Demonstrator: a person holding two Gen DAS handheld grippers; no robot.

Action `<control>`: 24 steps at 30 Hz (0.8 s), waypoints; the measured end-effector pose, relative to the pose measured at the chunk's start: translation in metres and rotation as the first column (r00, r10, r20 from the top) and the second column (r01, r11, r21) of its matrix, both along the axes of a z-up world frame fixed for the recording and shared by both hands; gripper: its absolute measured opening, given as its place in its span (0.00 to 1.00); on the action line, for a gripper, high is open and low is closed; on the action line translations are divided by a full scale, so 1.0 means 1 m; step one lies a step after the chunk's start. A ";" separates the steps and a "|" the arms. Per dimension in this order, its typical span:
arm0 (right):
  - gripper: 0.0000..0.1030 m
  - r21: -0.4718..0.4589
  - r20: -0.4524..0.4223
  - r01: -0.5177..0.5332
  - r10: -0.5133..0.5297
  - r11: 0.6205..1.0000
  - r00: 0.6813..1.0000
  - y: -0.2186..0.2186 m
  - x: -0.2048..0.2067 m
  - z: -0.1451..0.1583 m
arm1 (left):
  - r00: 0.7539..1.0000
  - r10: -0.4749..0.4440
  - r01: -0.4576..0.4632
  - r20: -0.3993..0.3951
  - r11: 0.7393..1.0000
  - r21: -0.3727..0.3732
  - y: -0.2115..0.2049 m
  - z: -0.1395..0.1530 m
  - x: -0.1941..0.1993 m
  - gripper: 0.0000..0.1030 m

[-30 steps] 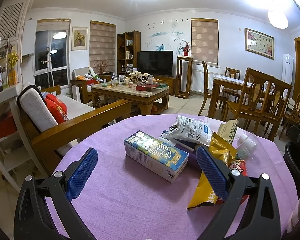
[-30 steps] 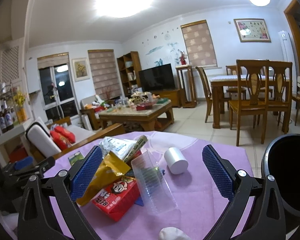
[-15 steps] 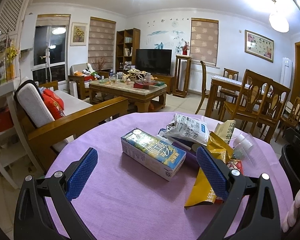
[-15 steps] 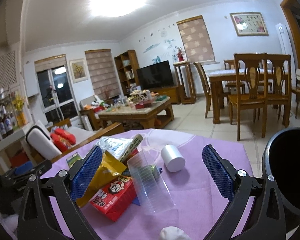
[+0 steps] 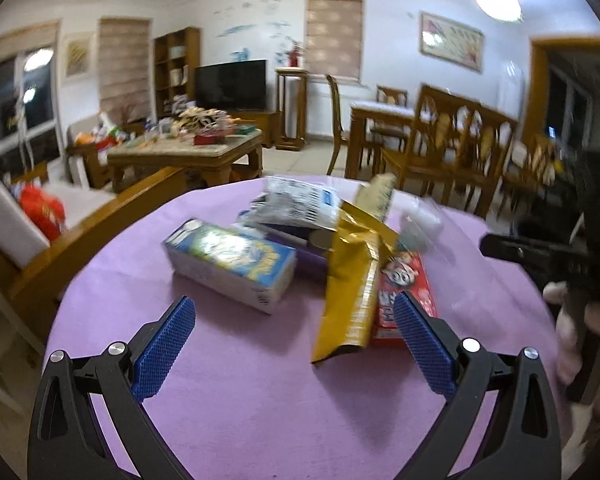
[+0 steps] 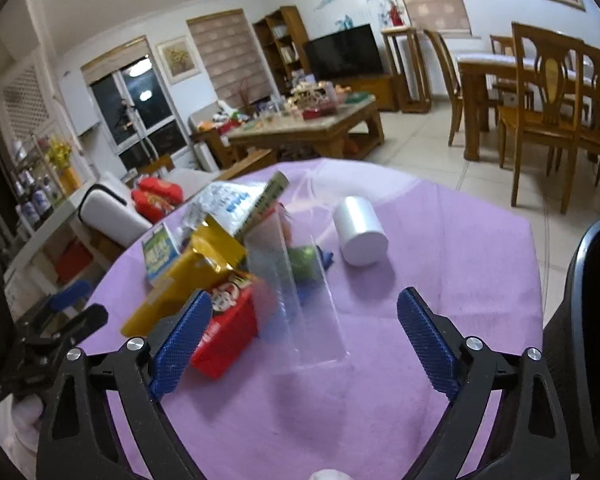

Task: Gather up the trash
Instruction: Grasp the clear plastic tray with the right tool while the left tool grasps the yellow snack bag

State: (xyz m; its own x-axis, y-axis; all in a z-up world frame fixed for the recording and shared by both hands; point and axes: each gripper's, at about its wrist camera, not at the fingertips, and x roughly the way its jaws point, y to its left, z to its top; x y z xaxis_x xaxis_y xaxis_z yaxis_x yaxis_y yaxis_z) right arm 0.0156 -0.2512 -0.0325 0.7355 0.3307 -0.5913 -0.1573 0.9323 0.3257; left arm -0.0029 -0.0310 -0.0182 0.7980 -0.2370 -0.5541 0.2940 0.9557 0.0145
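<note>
Both grippers spread wide, holding nothing. Left gripper (image 5: 294,334) hovers over the purple tablecloth (image 5: 260,400), short of the blue carton (image 5: 230,264) and gold wrapper (image 5: 352,280). Right gripper (image 6: 304,330) frames the clear plastic container (image 6: 304,300), possibly untouched; blur. Red packet (image 6: 224,336) beside its left pad; white cup (image 6: 360,236) beyond.

Left view motion-blurred; purple box (image 5: 300,240) mostly hidden under wrappers; bin (image 6: 592,320) cut off by edge.
</note>
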 end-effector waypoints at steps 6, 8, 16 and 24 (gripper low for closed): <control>0.61 -0.034 -0.088 -0.074 0.071 0.997 0.994 0.013 0.013 -0.015 | 0.999 -0.035 0.037 -0.027 0.996 0.076 -0.030 -0.008 0.014 0.94; 0.52 -0.038 -0.110 -0.101 0.096 0.994 0.989 0.020 0.017 -0.019 | 0.999 -0.040 0.043 -0.034 0.996 0.074 -0.030 -0.012 0.019 0.94; 0.17 -0.024 -0.159 -0.169 0.163 0.985 0.974 0.028 0.026 -0.026 | 0.971 -0.023 0.024 -0.239 1.000 0.002 -0.024 -0.037 0.059 0.33; 0.05 0.028 -0.104 -0.205 0.207 0.978 0.973 0.024 0.015 -0.016 | 0.980 -0.058 0.040 -0.190 0.994 -0.100 -0.005 -0.023 0.037 0.08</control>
State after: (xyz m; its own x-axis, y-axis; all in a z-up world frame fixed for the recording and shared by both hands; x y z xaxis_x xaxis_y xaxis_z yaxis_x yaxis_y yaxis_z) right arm 0.0305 -0.2267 -0.0488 0.5843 0.4793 -0.6548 -0.3094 0.8776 0.3663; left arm 0.0342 -0.0362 -0.0416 0.6648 -0.3326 -0.6689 0.3290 0.9343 -0.1375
